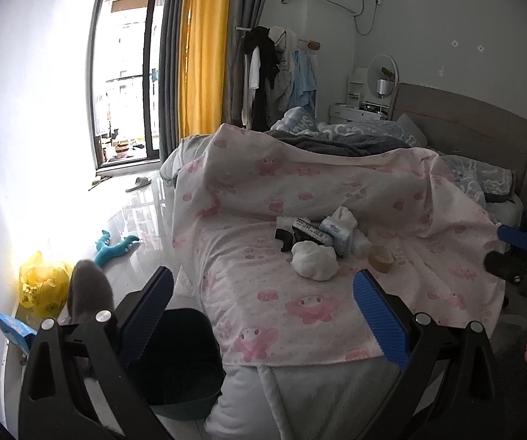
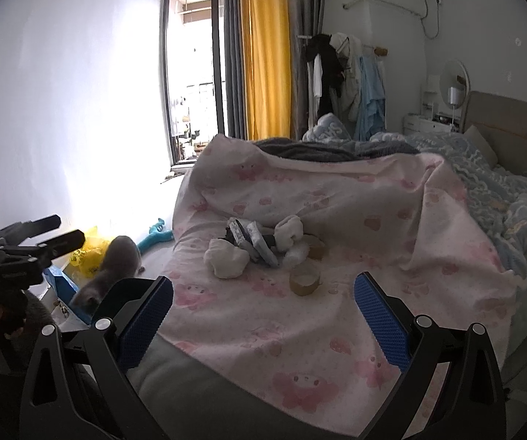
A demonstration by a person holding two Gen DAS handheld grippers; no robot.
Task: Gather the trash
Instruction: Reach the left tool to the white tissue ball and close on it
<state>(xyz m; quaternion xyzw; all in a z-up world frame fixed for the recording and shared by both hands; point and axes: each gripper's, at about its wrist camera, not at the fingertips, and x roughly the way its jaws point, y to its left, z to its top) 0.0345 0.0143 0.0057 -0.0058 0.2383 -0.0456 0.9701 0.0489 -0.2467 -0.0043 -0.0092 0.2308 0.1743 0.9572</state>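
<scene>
Trash pile (image 1: 318, 238) in the middle of a pink blanket (image 1: 263, 293) on a bed: crumpled white tissue (image 1: 314, 259), a blue-and-white tissue pack (image 1: 337, 231), dark wrappers (image 1: 302, 233), a tape roll (image 1: 381, 256) just beside them. All lying together, untouched.

Left gripper (image 1: 263, 315) low at the foot of the bed, jaws spread wide, nothing between the blue pads (image 1: 377, 315). Well short of the pile. Right gripper (image 2: 263, 315) likewise gaping and empty, aimed at the same heap, with the tape roll (image 2: 304, 278) nearest.

Dark bin (image 1: 175, 359) on the floor under the left gripper, close against the bed's corner; contents not visible. Likely the drop point.

On the floor farther left: a grey cat (image 2: 111, 271), a yellow bag (image 1: 43, 282), a blue box (image 1: 12, 326), a teal toy (image 1: 115, 245).

Judged progress: barely begun. Nothing gripped, whole pile apparently left to carry to the bin.
</scene>
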